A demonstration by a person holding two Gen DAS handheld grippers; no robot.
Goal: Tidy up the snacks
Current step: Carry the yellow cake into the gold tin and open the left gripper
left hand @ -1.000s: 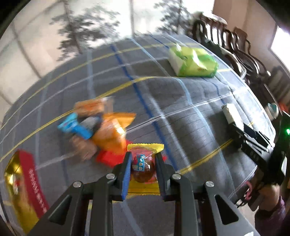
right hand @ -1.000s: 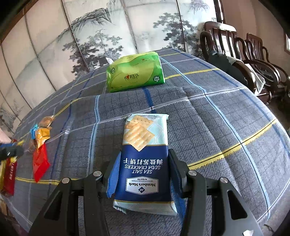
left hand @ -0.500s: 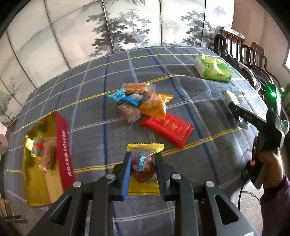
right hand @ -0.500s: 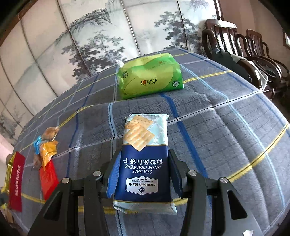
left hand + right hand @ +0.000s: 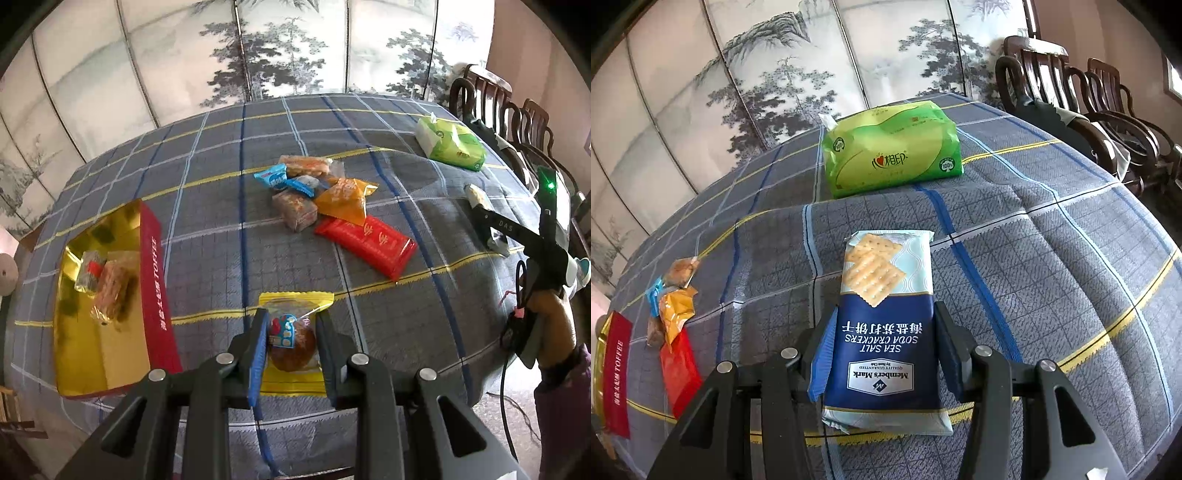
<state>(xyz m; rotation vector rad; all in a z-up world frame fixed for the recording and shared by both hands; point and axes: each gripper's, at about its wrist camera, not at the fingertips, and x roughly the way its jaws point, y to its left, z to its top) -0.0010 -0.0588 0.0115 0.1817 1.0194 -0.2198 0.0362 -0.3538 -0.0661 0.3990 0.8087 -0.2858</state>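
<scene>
**Carrying two snacks toward the toffee box**

Holding both loads clear of the tablecloth (image 5: 406,206) comes first — the left gripper (image 5: 291,343) is clamped on a yellow-wrapped cake (image 5: 293,341), the right gripper (image 5: 882,350) on the soda cracker pack (image 5: 886,332). Better to centre the cake over the gold toffee box (image 5: 92,347), lying left of the loose pile — then release low, I'd judge.

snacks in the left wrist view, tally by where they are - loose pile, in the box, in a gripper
Loose pile on the tablecloth: 6, red packet nearest
In the gold toffee box: 2
In the left gripper: 1, yellow-edged cake
In the right gripper: 1, cracker pack
Total: 10
</scene>
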